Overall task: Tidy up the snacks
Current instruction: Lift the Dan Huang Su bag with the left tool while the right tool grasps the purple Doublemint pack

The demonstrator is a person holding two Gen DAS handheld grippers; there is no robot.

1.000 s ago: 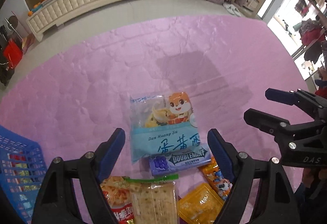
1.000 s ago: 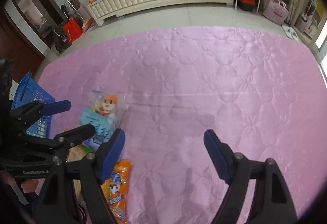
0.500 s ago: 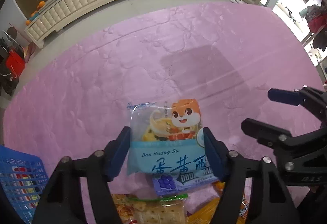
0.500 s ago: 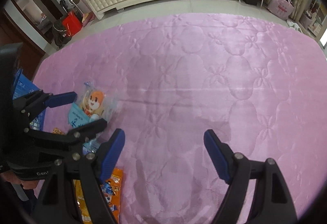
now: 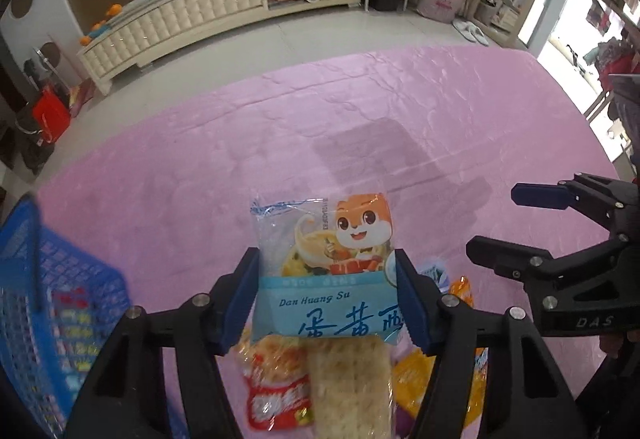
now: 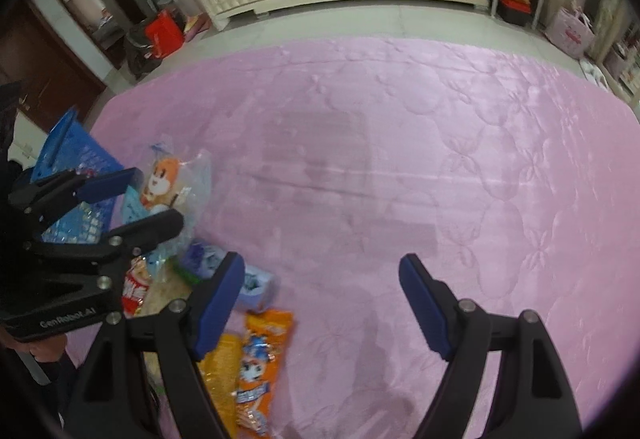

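My left gripper (image 5: 326,293) is shut on a light blue snack bag with an orange cartoon fox (image 5: 326,259) and holds it above the pink cloth. The bag also shows in the right wrist view (image 6: 168,183), between the left gripper's fingers (image 6: 120,183). A blue basket (image 5: 52,303) with packets inside stands at the left. Below the bag lie a cracker pack (image 5: 352,387), a red snack bag (image 5: 276,395) and a yellow packet (image 5: 412,379). My right gripper (image 6: 322,303) is open and empty, over bare cloth right of the pile.
In the right wrist view, an orange packet (image 6: 260,363), a yellow packet (image 6: 220,379) and a blue gum pack (image 6: 256,287) lie by the right gripper's left finger. The pink quilted cloth (image 6: 400,159) spreads wide. A white cabinet (image 5: 192,19) stands beyond.
My left gripper closed around the fox bag and lifted it off the pile, swinging slightly toward the basket. The right gripper stayed open and shifted little.
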